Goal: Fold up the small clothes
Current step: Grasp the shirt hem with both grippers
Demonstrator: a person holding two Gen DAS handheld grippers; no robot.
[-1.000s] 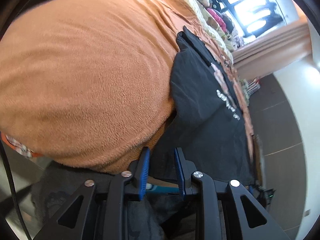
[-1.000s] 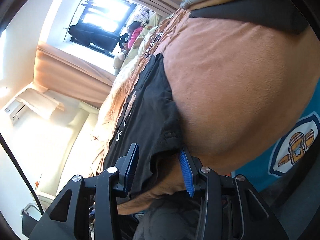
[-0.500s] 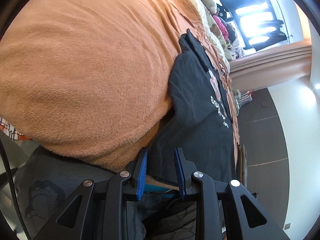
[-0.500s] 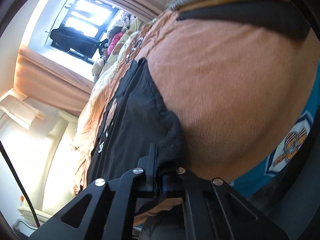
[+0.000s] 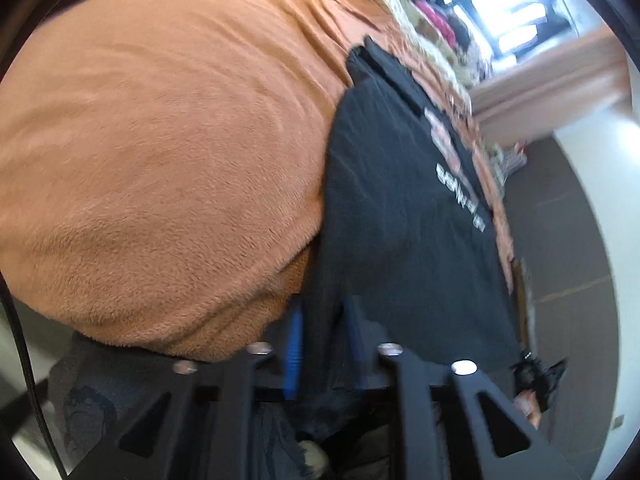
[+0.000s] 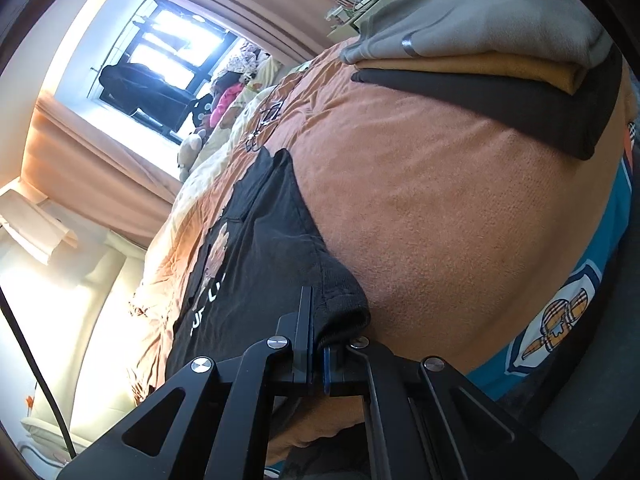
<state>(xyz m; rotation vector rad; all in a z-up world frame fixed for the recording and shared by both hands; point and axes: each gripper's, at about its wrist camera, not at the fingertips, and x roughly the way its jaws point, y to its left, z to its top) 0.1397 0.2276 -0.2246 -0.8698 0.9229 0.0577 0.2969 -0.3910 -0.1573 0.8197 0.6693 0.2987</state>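
A black T-shirt with a printed front (image 5: 404, 216) lies flat on an orange fleece blanket (image 5: 168, 152), its hem at the near edge of the bed. My left gripper (image 5: 320, 344) has its blue-padded jaws on either side of the shirt's hem, with a gap still showing between them; the view is blurred. My right gripper (image 6: 316, 344) is shut on the other hem corner of the shirt (image 6: 256, 264), with the cloth bunched at its jaws. The orange blanket (image 6: 440, 216) shows to the right of the shirt there.
A stack of folded clothes (image 6: 500, 60), grey over mustard over black, sits on the blanket at the far right. A teal cloth with a badge print (image 6: 560, 320) hangs at the bed's edge. Soft toys (image 6: 224, 96) and a bright window lie beyond.
My right gripper has closed on the shirt's hem corner. My left gripper has moved forward so the hem sits between its jaws, which have stayed apart.
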